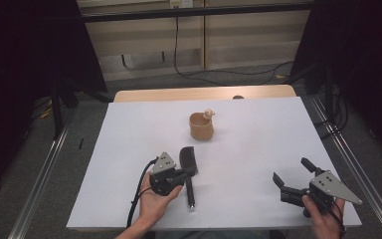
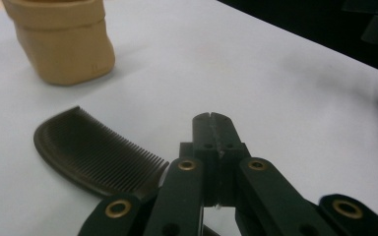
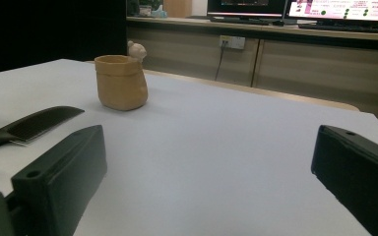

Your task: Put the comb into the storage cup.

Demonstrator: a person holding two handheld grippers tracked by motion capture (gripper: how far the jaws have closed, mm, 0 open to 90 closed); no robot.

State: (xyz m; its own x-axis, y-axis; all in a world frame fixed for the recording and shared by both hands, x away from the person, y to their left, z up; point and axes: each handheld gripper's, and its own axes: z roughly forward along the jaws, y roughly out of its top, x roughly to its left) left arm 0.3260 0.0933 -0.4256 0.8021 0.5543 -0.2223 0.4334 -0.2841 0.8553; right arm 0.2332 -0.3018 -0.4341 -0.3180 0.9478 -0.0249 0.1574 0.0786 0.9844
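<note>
A dark comb (image 1: 188, 160) lies on the white table sheet (image 1: 248, 134), teeth end away from the person and handle toward the front edge. My left gripper (image 1: 188, 173) rests beside the comb where the head meets the handle. In the left gripper view its jaws (image 2: 210, 120) are pressed together tip to tip with nothing between them, and the comb (image 2: 93, 152) lies just left of and partly under the linkage. My right gripper (image 1: 291, 170) is held at the front right, jaws wide apart and empty (image 3: 211, 167). A tan cup (image 1: 201, 127) stands mid-table.
The tan cup (image 3: 120, 81) has a small pale figure on its rim (image 3: 137, 49). Metal rails (image 1: 358, 169) run along both sides of the table. Cabinets and a cable (image 1: 179, 55) lie beyond the far edge.
</note>
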